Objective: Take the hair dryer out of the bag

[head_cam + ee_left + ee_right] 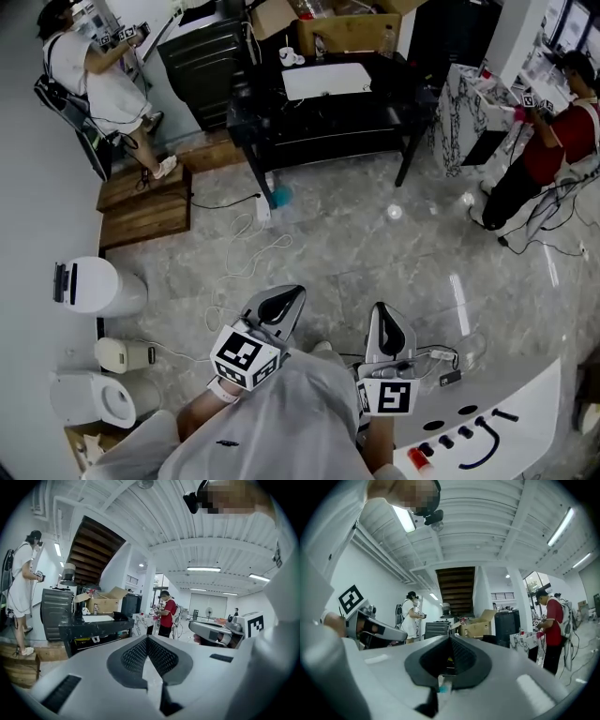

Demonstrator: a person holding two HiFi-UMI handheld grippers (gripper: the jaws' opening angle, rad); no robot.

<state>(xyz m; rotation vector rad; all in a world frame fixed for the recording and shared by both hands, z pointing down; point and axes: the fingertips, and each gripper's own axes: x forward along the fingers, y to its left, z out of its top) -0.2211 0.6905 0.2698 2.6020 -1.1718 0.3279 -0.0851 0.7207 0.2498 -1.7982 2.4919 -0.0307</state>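
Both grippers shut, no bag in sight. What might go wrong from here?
The loose white cable lies on the floor before the black table: a likely trip hazard. The left gripper and right gripper are shut and empty, so reaching a bag unopened would only push it.

I'm looking down into what reads as an open lab or workshop: a glossy grey stone floor [375,253] with white trailing cables [248,248], a black counter [281,131] carrying an open cardboard box [352,28], ceiling strip lights [204,568], and a person in white [89,70] and a person in red [553,150] each handling marker-cubed rigs.
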